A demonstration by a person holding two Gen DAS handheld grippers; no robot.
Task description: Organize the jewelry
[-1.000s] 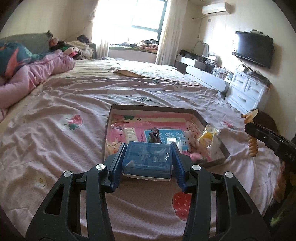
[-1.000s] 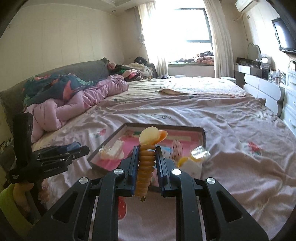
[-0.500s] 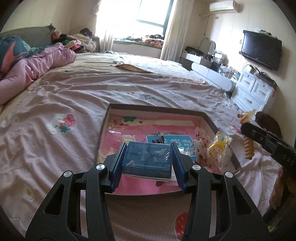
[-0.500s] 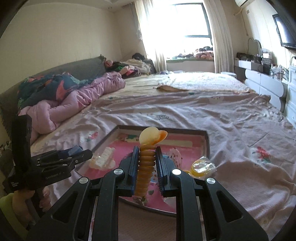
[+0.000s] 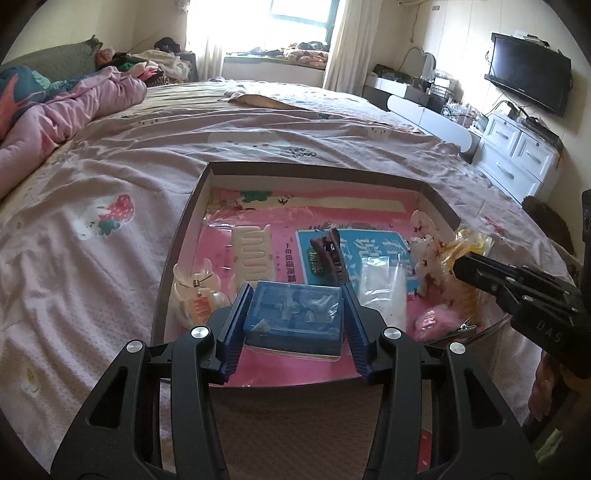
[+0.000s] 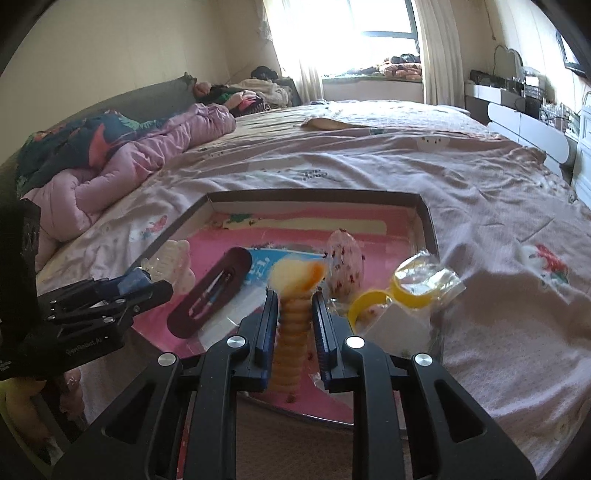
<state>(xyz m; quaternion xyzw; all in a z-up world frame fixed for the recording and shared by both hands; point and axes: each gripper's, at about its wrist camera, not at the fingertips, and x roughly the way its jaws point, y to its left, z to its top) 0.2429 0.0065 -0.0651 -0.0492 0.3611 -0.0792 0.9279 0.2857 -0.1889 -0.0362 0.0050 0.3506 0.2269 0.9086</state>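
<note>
- A bed [image 5: 280,129] covered in a pink sheet printed with strawberries and small animals is filling most of both views; a pink quilt [image 6: 122,166] is lying bunched along its far left side.
- Sunlight is streaming through a curtained window [image 5: 299,14] at the far end; a wall-mounted television [image 5: 528,72] is hanging above white drawers [image 5: 517,155] on the right.
- A shallow dark-rimmed tray [image 5: 317,168] is sitting on the bed, lined with a pink sheet carrying a blue panel of Chinese characters, too small to read reliably.
- Lying in the tray: a cream hair claw [image 5: 253,254], a brown hair clip [image 5: 330,254], a yellow item in a clear bag [image 6: 413,291].
- The left gripper [image 5: 293,321] is gripping a blue plastic box [image 5: 293,314] over the tray's near edge.
- The right gripper [image 6: 295,325] is pinching an orange spiral hair tie [image 6: 291,332] above the tray's near side.
- "DAS" is showing in relief on the right gripper's body in the left view; the print on the left gripper's body is not legible.
</note>
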